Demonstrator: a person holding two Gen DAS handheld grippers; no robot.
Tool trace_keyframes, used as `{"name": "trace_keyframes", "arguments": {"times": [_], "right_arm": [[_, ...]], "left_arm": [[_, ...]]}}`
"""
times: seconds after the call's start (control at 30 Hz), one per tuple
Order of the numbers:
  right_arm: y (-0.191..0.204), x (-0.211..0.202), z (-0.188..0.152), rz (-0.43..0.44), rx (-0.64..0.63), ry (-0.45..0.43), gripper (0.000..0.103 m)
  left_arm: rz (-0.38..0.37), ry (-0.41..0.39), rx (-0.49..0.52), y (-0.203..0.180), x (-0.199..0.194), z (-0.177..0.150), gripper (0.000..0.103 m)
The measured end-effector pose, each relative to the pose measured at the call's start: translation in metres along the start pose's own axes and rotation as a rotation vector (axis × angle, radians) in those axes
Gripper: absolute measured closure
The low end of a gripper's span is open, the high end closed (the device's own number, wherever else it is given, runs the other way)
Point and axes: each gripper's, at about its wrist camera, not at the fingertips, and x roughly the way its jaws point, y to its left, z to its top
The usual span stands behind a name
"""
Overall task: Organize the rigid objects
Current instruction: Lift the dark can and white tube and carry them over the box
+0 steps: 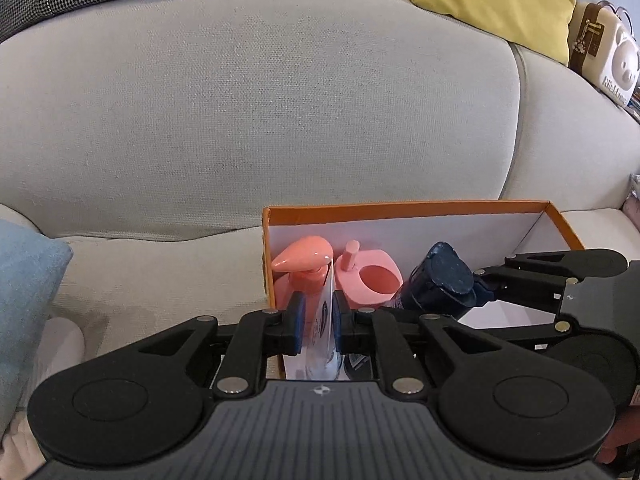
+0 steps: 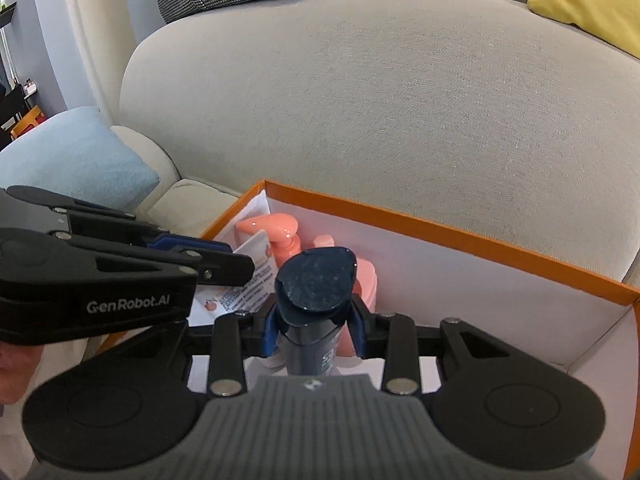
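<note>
Over the orange box on the sofa, the left gripper fingers pinch a flat tube and the right gripper fingers clamp a dark bottle, both lowered beside the pink pump bottle for packing.

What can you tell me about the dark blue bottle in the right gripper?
The dark blue bottle is a slim, hard-looking pump bottle with a teardrop-shaped pump head that looks scuffed or dusty on top. Pale lettering runs down its body, too blurred to read. It stands roughly upright inside the orange-rimmed box, right of the pink pump bottle. The right gripper is shut on its neck just below the head, blue pads on both sides. Its base is hidden, so whether it rests on the box floor is unclear.
</note>
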Motion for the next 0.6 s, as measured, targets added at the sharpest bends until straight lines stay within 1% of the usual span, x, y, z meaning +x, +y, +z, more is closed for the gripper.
{"name": "trace_keyframes", "arguments": {"times": [0.1, 0.2, 0.3, 0.37, 0.4, 0.5, 0.57, 0.6], "right_arm": [[-0.001, -0.001, 0.000, -0.006, 0.008, 0.002, 0.067], [0.001, -0.001, -0.001, -0.013, 0.013, -0.004, 0.067], [0.006, 0.000, 0.001, -0.019, 0.011, -0.009, 0.066], [0.010, 0.001, 0.001, -0.025, 0.007, -0.011, 0.066], [0.012, 0.002, 0.001, -0.029, 0.002, -0.010, 0.066], [0.014, 0.006, 0.000, -0.035, -0.007, -0.004, 0.067], [0.016, 0.007, 0.001, -0.033, -0.005, -0.007, 0.067], [0.017, 0.009, 0.002, -0.031, -0.002, -0.008, 0.067]], "left_arm": [[-0.028, -0.004, -0.018, 0.004, -0.004, 0.001, 0.087], [-0.050, -0.044, -0.045, 0.010, -0.019, 0.005, 0.081], [-0.051, -0.089, -0.093, 0.023, -0.038, 0.008, 0.076], [-0.046, -0.099, -0.131, 0.033, -0.045, 0.009, 0.071], [-0.040, -0.090, -0.144, 0.036, -0.045, 0.009, 0.069], [-0.010, -0.026, -0.202, 0.048, -0.039, 0.008, 0.069], [-0.021, 0.014, -0.235, 0.054, -0.033, 0.006, 0.069], [-0.032, 0.028, -0.249, 0.055, -0.030, 0.004, 0.072]]}}
